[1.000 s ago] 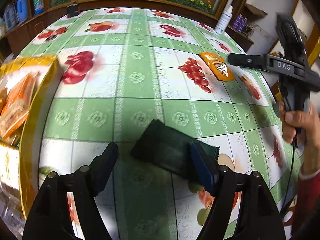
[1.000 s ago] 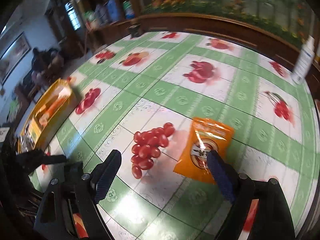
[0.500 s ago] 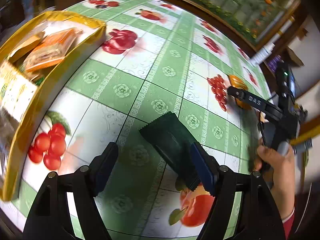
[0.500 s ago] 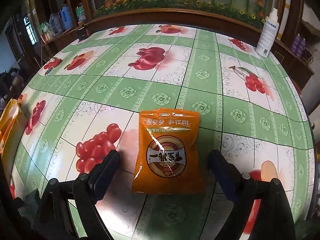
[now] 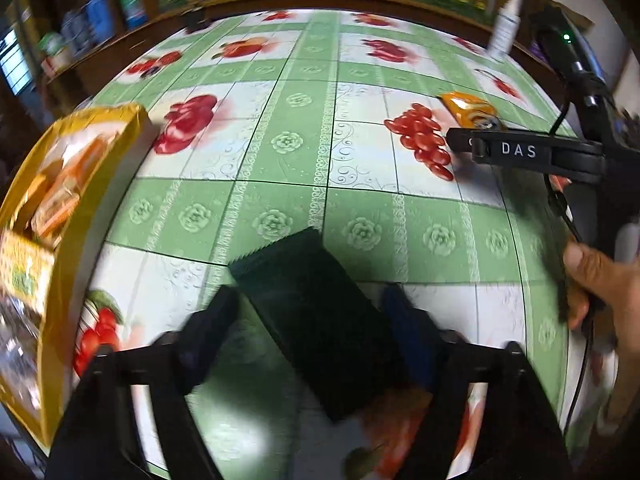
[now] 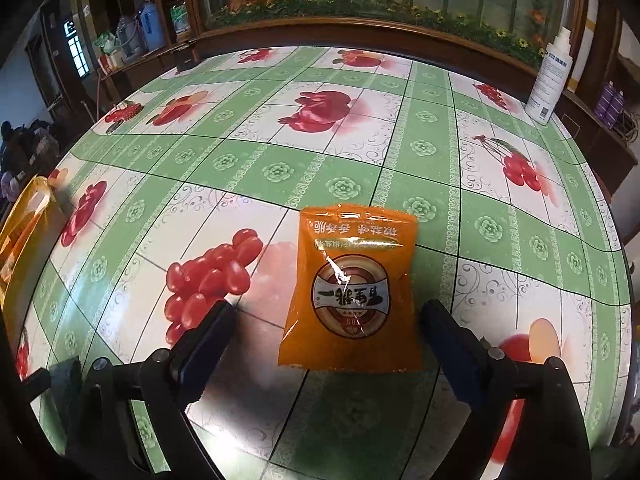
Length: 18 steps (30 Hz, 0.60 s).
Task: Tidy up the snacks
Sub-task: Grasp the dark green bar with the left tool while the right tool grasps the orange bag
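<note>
Dark green packet (image 5: 316, 328) lies flat on the tablecloth (image 5: 280, 152) between the left gripper (image 5: 316, 320) fingers; jaws are closing around it, right finger (image 5: 404, 320) at or on the packet edge, left finger (image 5: 216, 320) with a gap to it, contact hard to call through the blur. Packet long axis runs diagonal in the left view, serrated end pointing up-left, other end down toward the gripper base. Right gripper (image 6: 324, 336) stands wide, jaws easing inward, both fingers clear of the orange packet (image 6: 348, 292) that sits between them on the cloth. Orange packet long axis runs roughly along the gripper's pointing line, printed top edge away from the camera, text reading upside down, round logo at centre. In the left view the right gripper (image 5: 456, 140) shows side-on, marked DAS, tip over the orange packet (image 5: 468, 112), a hand (image 5: 600, 284) on its handle. Yellow box (image 5: 52, 208) with snacks in it sits at the left table edge, well apart from both packets. White bottle (image 6: 550, 76) stands upright at the far right edge.
</note>
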Each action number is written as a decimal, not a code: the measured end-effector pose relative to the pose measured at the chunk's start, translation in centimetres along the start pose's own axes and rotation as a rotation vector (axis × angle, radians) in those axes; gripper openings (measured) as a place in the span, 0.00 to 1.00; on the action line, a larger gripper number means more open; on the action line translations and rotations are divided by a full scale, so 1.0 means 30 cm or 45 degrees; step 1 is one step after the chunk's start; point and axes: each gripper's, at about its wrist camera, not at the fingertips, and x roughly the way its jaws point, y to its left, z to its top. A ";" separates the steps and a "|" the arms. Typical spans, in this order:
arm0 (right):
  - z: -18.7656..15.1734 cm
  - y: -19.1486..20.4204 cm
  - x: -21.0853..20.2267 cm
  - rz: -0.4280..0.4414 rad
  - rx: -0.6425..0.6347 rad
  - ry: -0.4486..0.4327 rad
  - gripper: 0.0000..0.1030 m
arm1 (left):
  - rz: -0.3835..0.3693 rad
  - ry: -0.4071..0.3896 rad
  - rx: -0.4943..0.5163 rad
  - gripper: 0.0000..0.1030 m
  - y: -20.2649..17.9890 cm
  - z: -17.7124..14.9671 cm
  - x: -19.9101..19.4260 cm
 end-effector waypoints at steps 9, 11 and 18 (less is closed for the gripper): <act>-0.074 -0.028 -0.078 0.060 0.089 -0.075 0.58 | -0.130 -0.059 0.095 0.41 0.086 -0.043 -0.038; -0.099 -0.032 -0.110 0.096 0.122 -0.096 0.55 | -0.136 -0.068 0.088 0.40 0.095 -0.060 -0.051; -0.182 -0.012 -0.222 0.222 0.194 -0.151 0.38 | -0.123 -0.099 0.053 0.41 0.132 -0.094 -0.092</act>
